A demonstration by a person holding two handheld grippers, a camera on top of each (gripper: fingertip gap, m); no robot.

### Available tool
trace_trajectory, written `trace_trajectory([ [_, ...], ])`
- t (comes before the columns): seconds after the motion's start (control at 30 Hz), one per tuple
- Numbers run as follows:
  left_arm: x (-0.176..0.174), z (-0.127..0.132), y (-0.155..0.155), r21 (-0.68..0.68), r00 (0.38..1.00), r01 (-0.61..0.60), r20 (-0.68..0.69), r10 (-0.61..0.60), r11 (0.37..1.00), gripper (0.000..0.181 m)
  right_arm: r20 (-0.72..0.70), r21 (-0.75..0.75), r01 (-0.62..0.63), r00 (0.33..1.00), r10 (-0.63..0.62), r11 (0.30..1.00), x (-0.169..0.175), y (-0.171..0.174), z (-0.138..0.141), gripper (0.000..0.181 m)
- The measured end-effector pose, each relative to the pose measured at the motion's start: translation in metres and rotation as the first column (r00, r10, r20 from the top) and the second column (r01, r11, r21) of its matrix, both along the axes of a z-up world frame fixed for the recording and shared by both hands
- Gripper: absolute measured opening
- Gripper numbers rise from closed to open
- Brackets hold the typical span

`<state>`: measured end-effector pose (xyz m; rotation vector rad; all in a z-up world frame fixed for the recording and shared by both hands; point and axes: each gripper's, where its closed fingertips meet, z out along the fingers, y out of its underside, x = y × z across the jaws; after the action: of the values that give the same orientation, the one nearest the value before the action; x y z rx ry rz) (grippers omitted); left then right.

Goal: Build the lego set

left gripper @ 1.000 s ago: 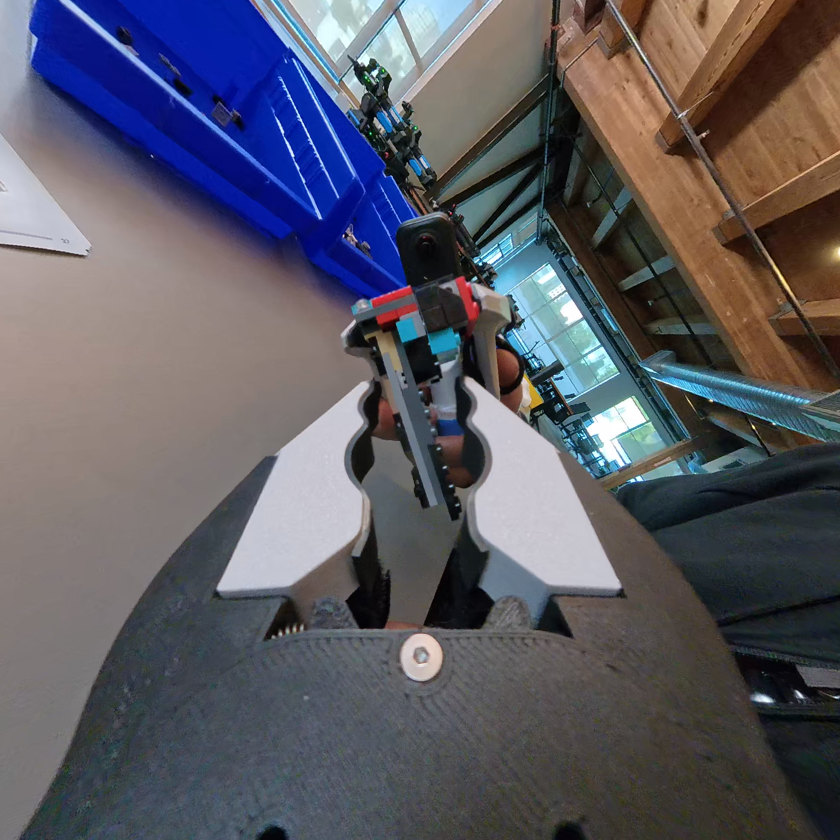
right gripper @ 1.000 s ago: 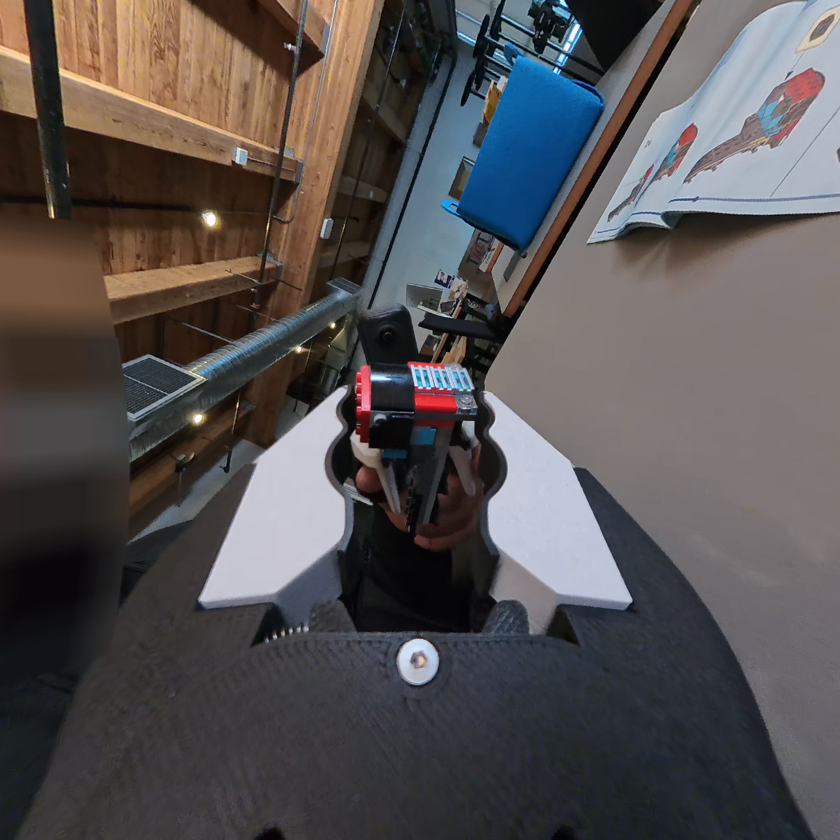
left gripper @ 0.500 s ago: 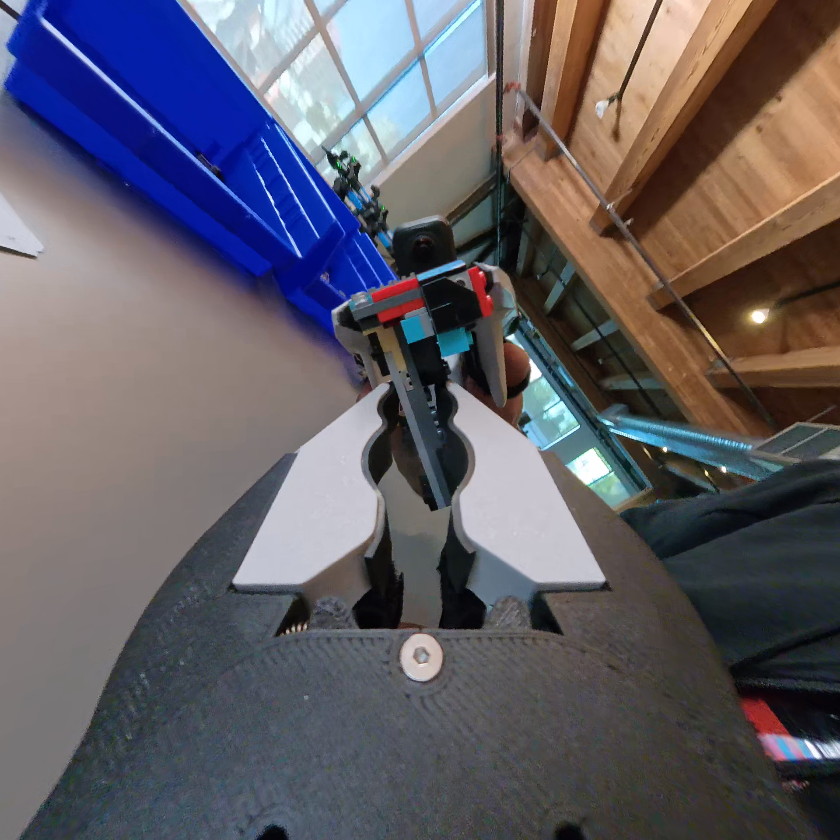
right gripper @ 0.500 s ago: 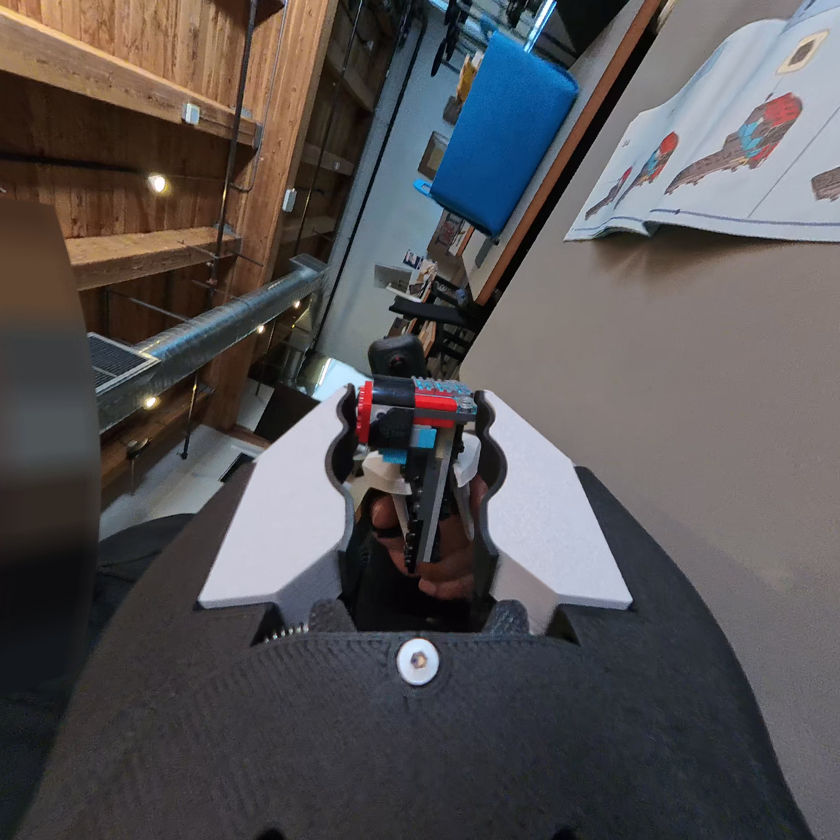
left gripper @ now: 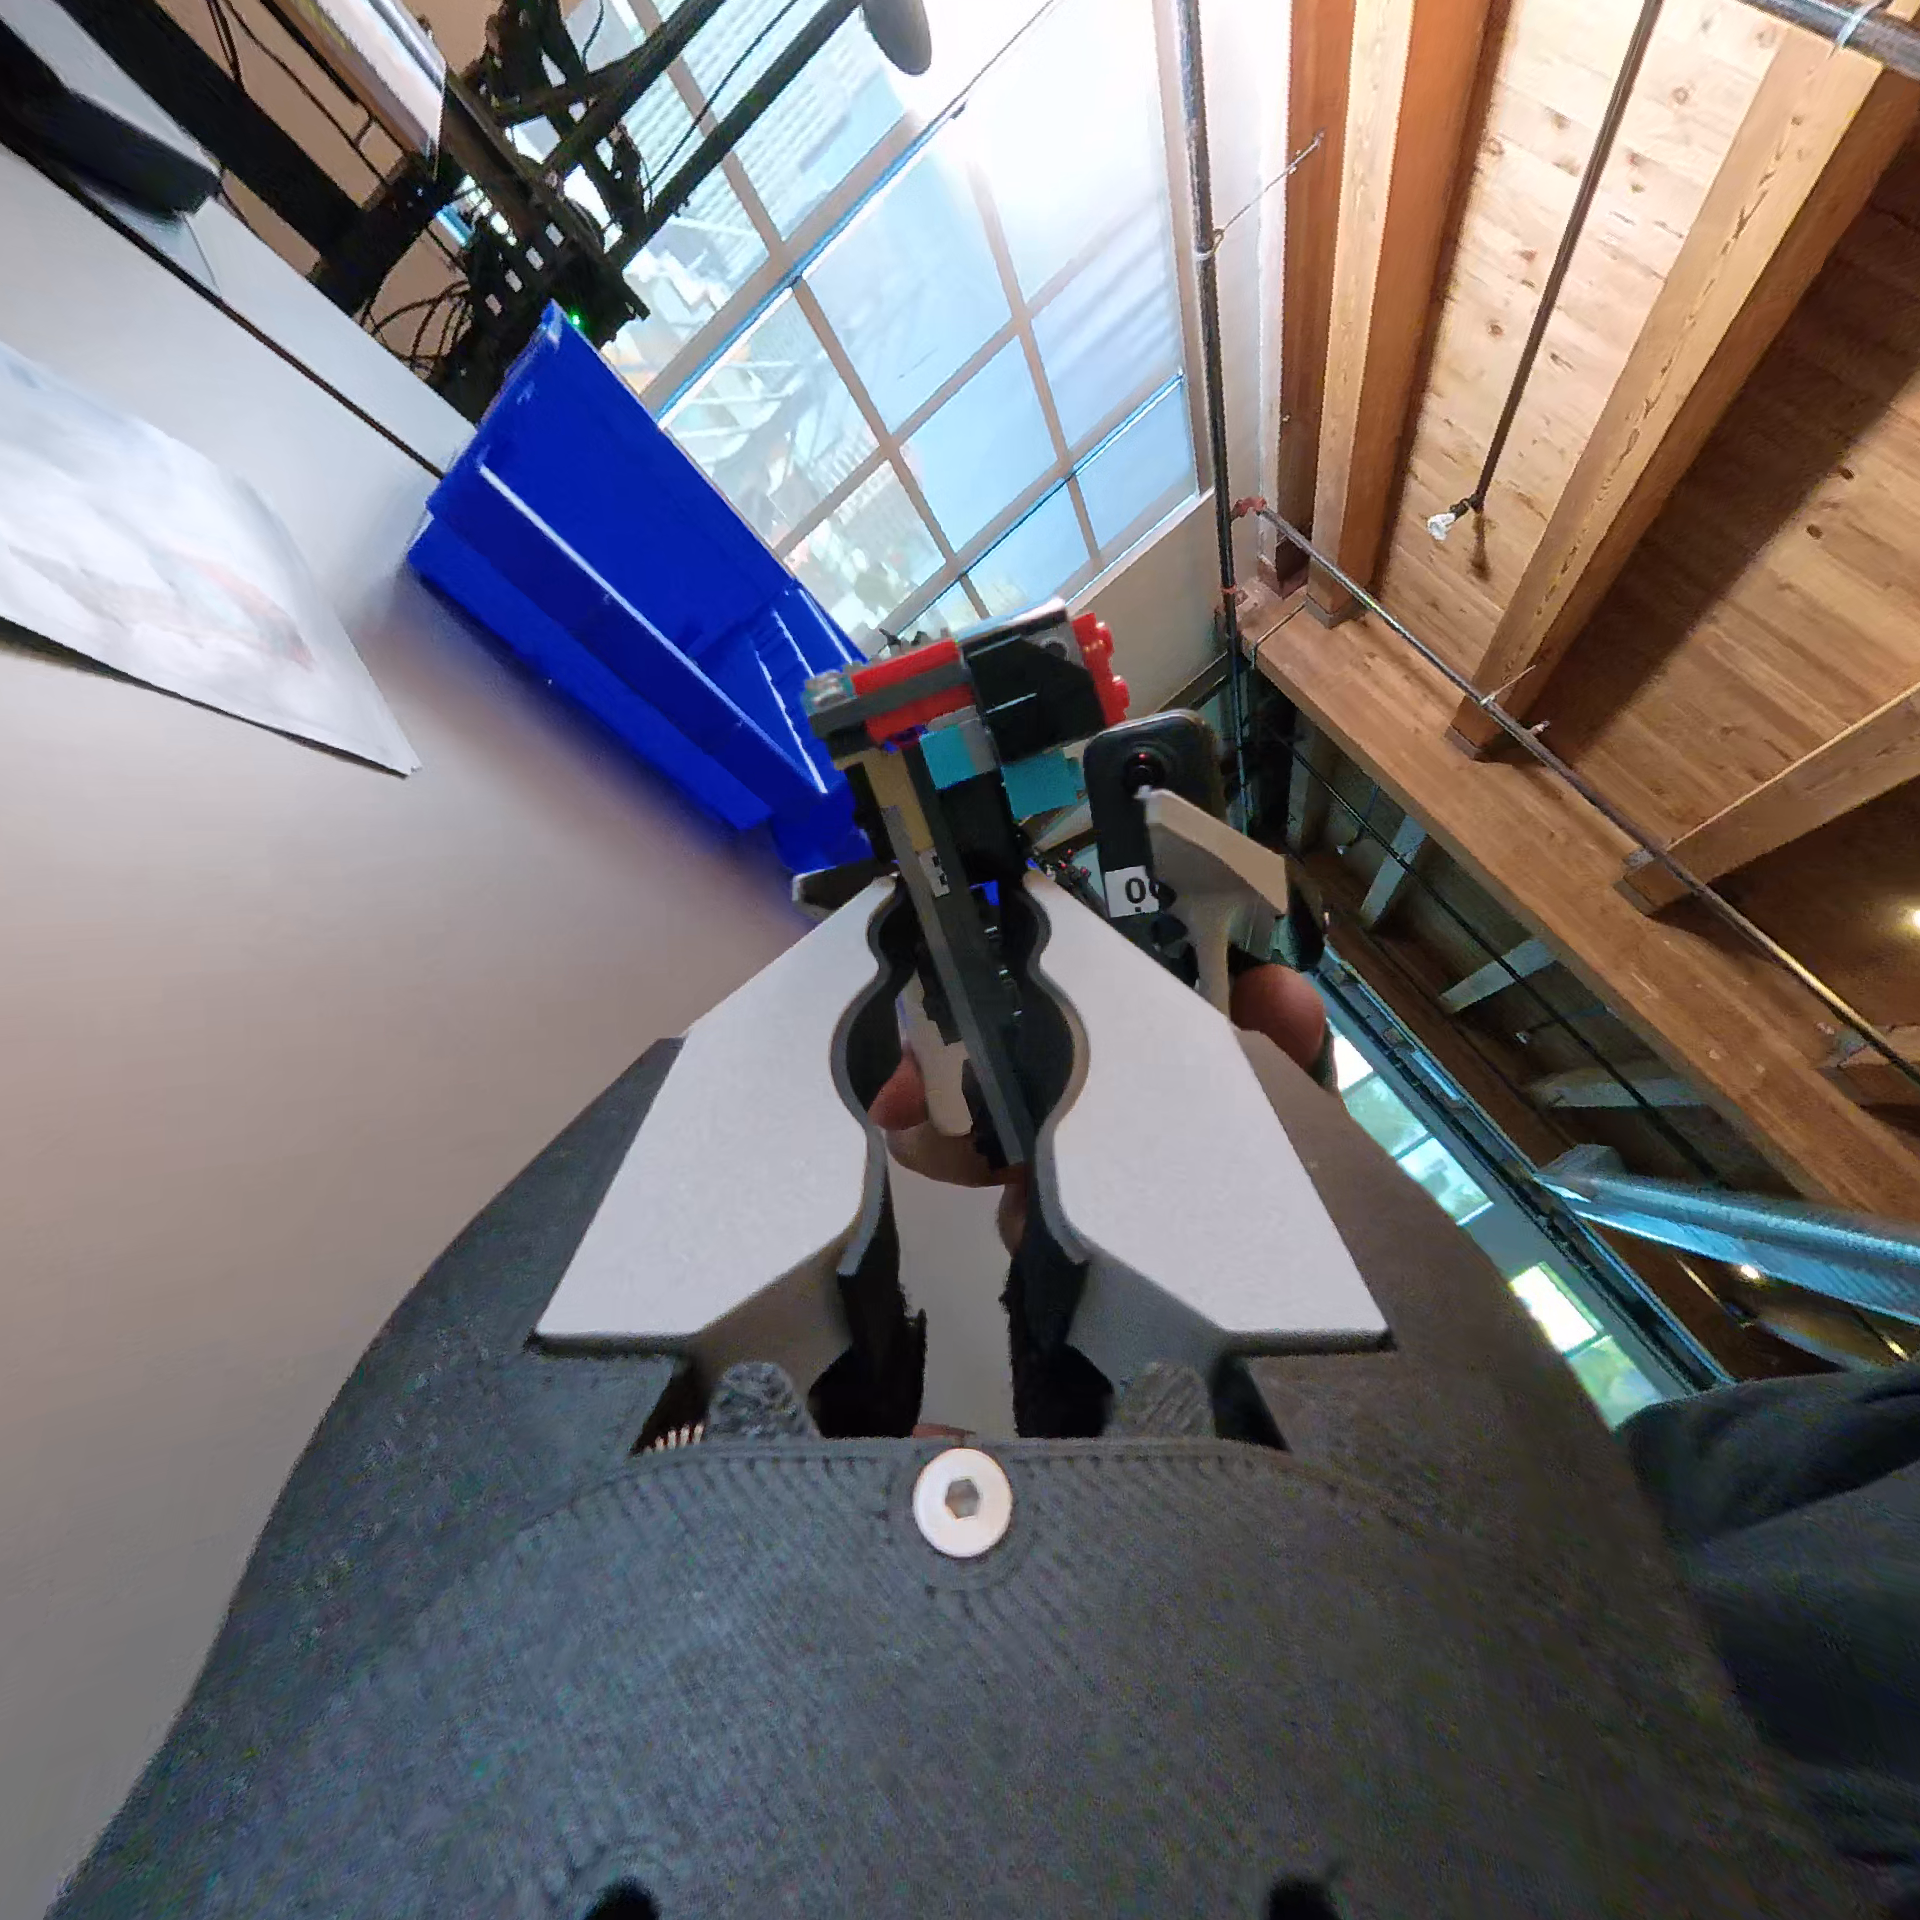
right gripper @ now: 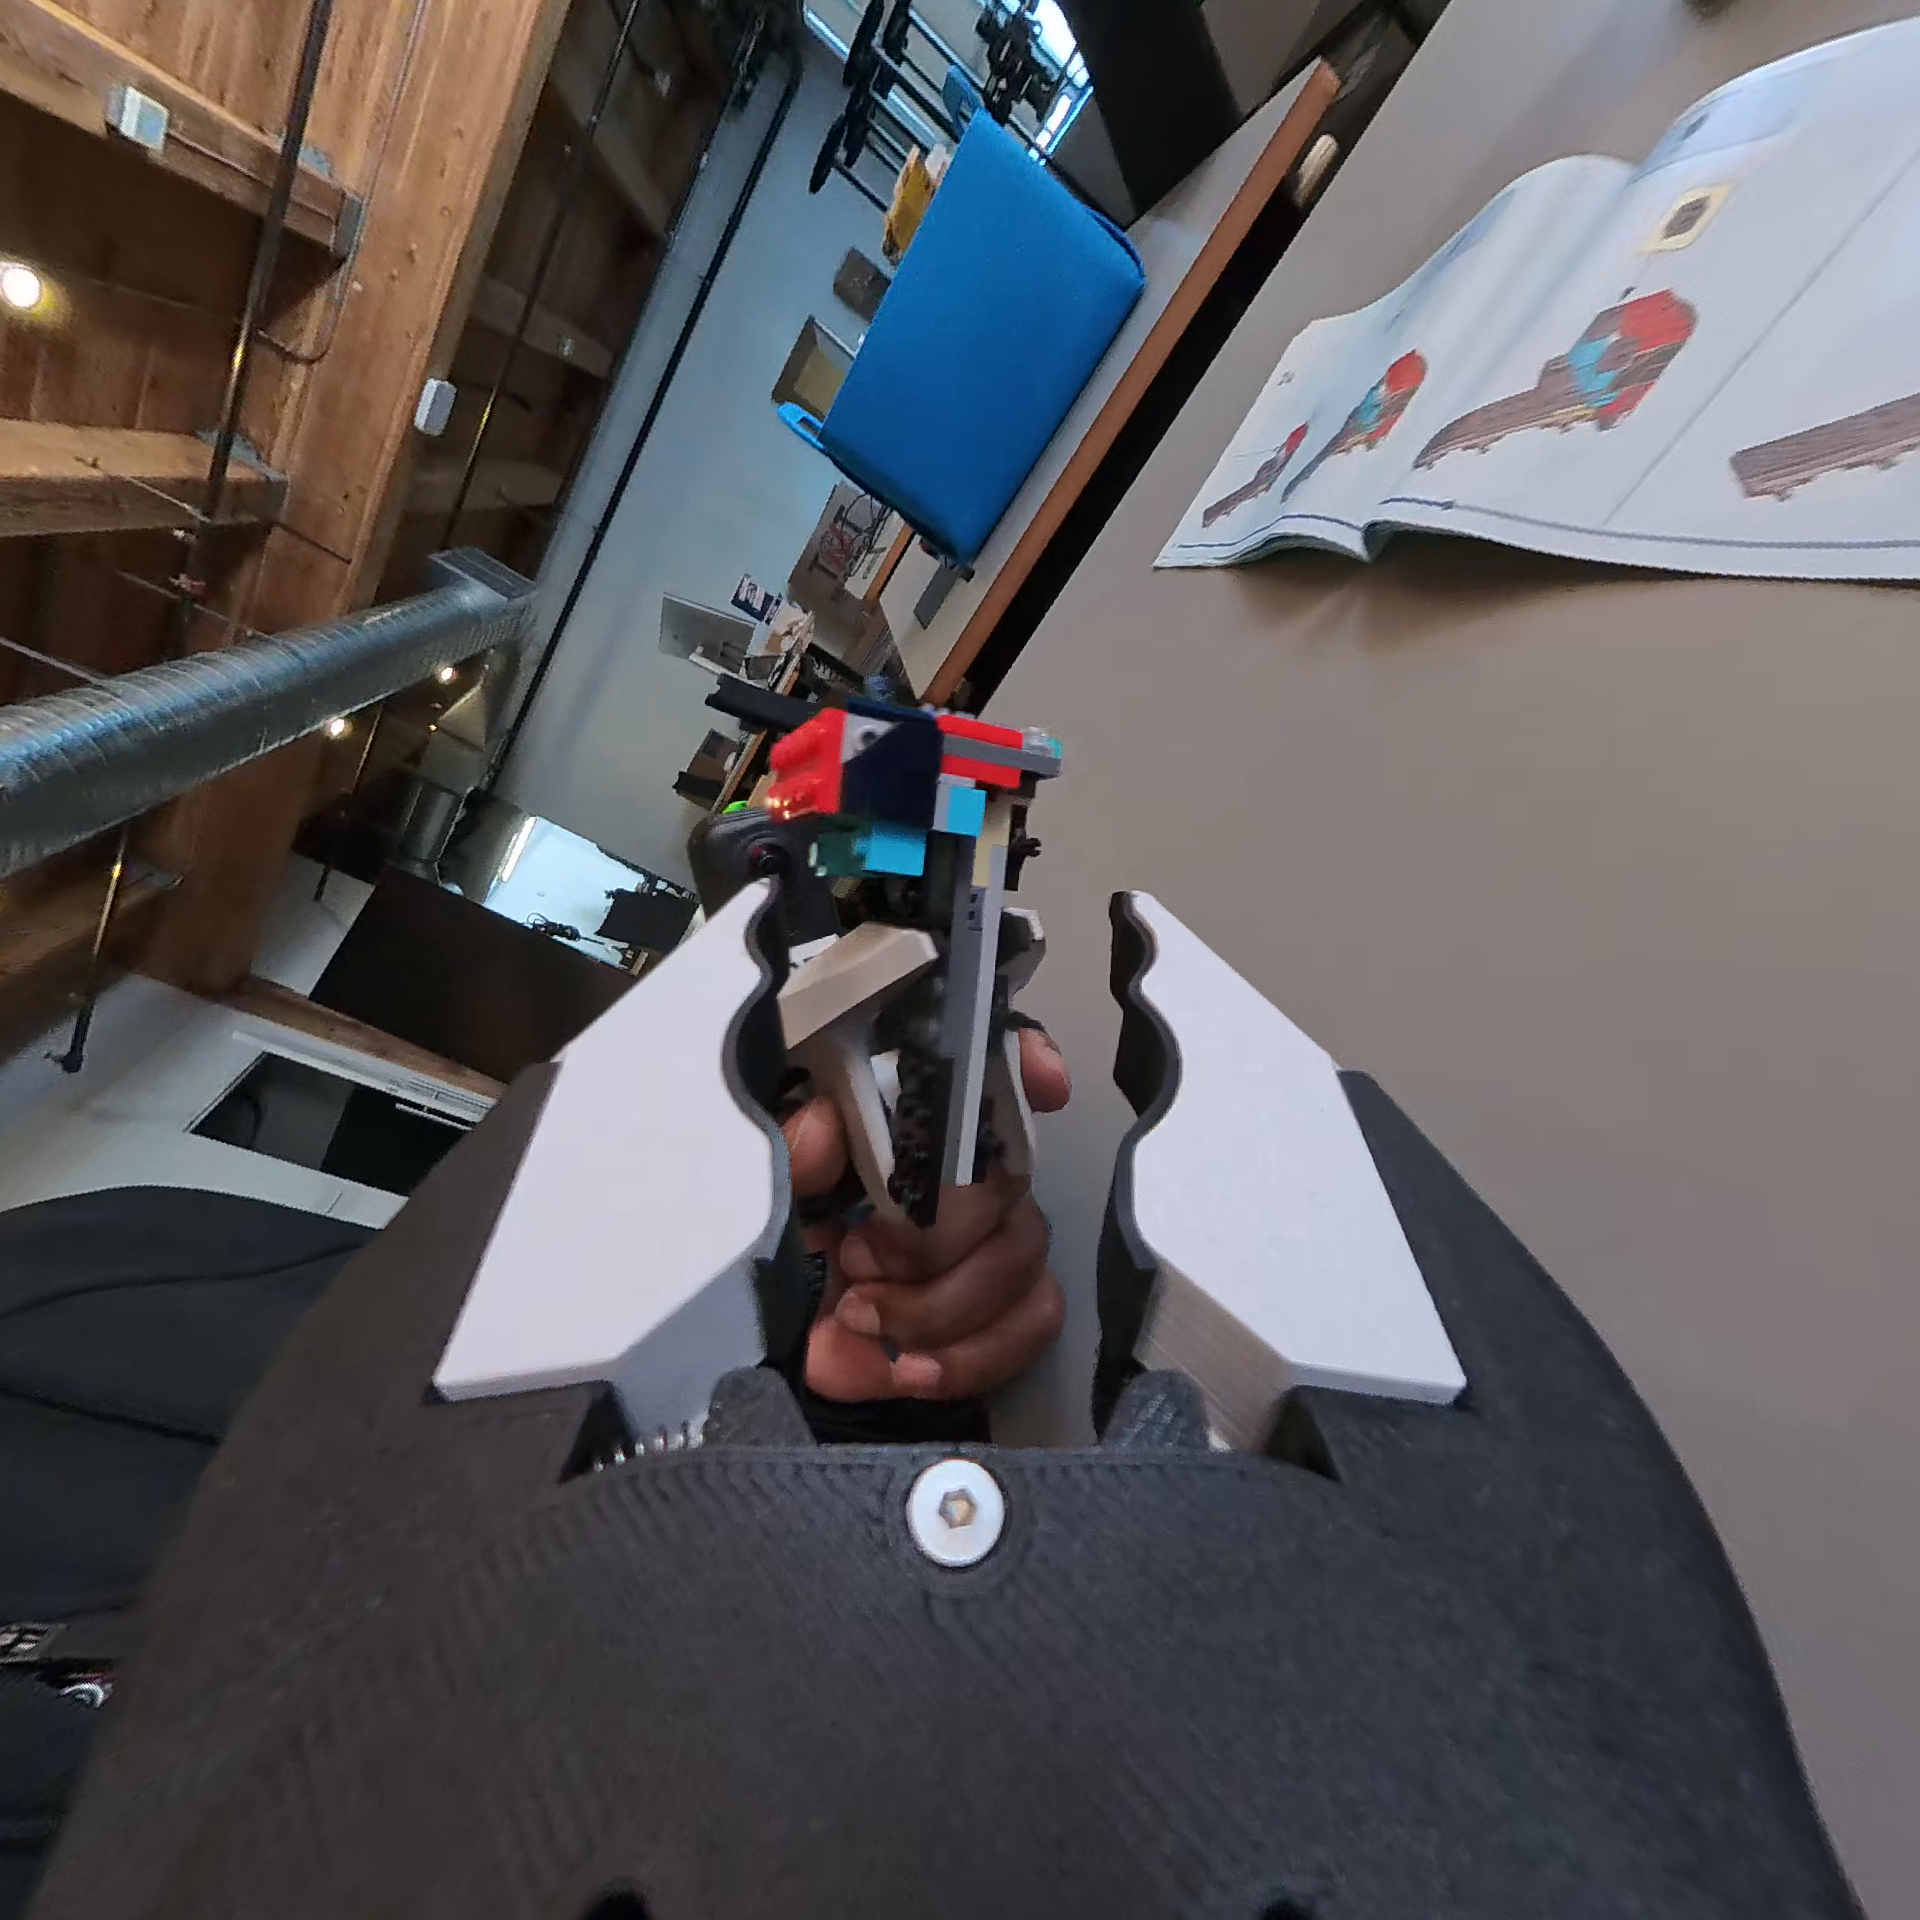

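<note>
The lego model [left gripper: 966, 727] has a red, black and teal block on top of a long grey and black plate. My left gripper [left gripper: 961, 899] is shut on the plate and holds the model up in the air beside the table. My right gripper [right gripper: 940, 909] is open and faces it from the other side. The model [right gripper: 904, 774] stands just beyond the right gripper's tips and they do not touch it. The left gripper's fingers [right gripper: 852, 966] clamp the plate in the right wrist view. One right finger [left gripper: 1205, 883] shows to the right of the model in the left wrist view.
A grey table [left gripper: 312, 987] runs along one side of both views. An open instruction booklet [right gripper: 1610, 395] lies on it, and blue bins [left gripper: 623, 582] stand at its far end. A blue cushioned chair [right gripper: 977, 332] is behind. A hand [right gripper: 935, 1278] holds the left gripper. Less than 4 cm separates the two grippers' tips.
My left gripper has closed on the model's long plate. My right gripper, which held the model's top, has opened and let go. Both views have swung round.
</note>
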<state>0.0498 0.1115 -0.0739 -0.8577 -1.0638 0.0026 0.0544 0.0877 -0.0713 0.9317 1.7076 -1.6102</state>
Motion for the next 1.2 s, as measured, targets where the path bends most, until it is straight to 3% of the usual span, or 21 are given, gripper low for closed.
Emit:
trace_trajectory([
  [0.27,0.008,0.01,-0.003,-0.006,0.995,-0.035,-0.09,0.035,0.999,0.016,-0.033,-0.034,-0.01,0.999,0.009,0.999,0.009,-0.008,0.01,0.05],
  [0.7,0.008,0.007,0.001,-0.05,0.995,-0.039,-0.09,0.034,0.998,0.016,-0.035,-0.056,0.011,0.999,-0.013,0.998,0.01,-0.003,0.012,0.044],
  [1.2,0.005,-0.003,0.003,-0.082,1.0,-0.013,-0.012,0.012,0.997,0.016,0.114,-0.145,0.04,0.993,-0.023,0.989,0.004,0.0,0.002,0.04],
])
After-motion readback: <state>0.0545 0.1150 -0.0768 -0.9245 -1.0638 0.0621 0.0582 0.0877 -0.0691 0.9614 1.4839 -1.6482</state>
